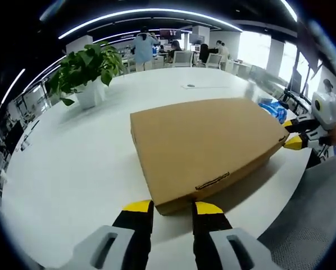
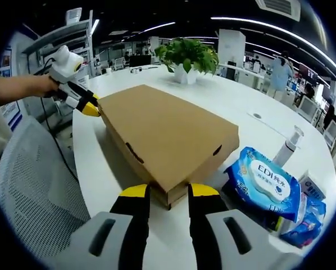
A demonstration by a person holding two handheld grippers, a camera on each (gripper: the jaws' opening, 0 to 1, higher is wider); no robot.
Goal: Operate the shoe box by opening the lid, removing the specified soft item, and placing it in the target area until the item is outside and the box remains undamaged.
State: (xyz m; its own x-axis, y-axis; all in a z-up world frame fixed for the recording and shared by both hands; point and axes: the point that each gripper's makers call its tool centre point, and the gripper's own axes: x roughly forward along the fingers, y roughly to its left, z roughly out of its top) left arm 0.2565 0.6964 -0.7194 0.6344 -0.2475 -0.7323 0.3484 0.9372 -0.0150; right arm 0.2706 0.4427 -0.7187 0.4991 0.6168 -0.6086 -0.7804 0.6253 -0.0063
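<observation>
In the left gripper view, the shoe box point(image 1: 210, 145) lies flat on the white worktop point(image 1: 72, 169) with its lid down, so I judge the task barely begun: opening, taking out the soft item and setting it down are all left. The left gripper point(image 1: 174, 208) sits at the box's near corner, its jaws narrowly apart with the corner edge just between the yellow tips; whether they pinch it I cannot tell. The box's long axis runs from this corner away toward the right gripper point(image 1: 291, 135), which meets the far corner. A potted plant point(image 1: 86, 70) stands beyond the box.

In the right gripper view, the right gripper straddles the opposite corner, jaws likewise narrow, grip unclear. The box stretches lengthwise toward the left gripper. A wipes pack point(image 2: 266, 183) lies just beside the box.
</observation>
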